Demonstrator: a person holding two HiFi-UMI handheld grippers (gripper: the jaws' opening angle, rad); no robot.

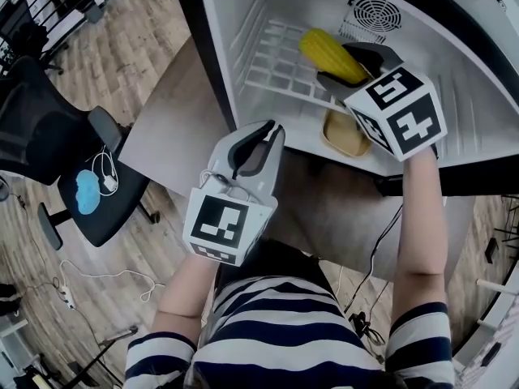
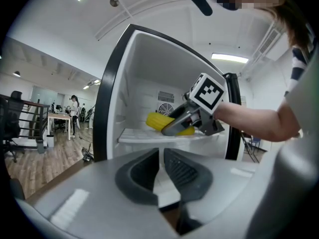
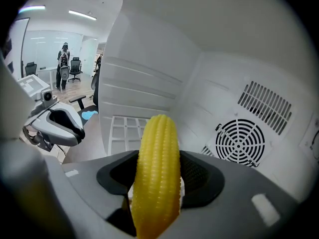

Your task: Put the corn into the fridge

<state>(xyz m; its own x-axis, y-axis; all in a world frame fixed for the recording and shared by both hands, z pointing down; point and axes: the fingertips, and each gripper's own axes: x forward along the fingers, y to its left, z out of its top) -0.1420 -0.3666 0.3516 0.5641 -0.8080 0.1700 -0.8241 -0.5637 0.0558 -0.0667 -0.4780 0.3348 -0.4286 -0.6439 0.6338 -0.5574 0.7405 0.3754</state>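
A yellow corn cob (image 1: 324,49) is inside the open white fridge (image 1: 243,23), just above its wire shelf (image 1: 276,63). My right gripper (image 1: 350,66) is shut on the cob. In the right gripper view the corn (image 3: 158,133) stands upright between the two fingers, pointing at the fridge's back wall. My left gripper (image 1: 255,148) hangs outside, in front of the fridge opening, shut with nothing in it. The left gripper view looks past its closed jaws into the fridge at the corn (image 2: 158,121).
A round fan grille (image 3: 239,142) sits on the fridge's back wall. A tan dish (image 1: 345,136) lies at the fridge's lower front edge. The fridge stands on a grey table (image 1: 174,128). A black office chair (image 1: 89,185) stands on the wooden floor to the left.
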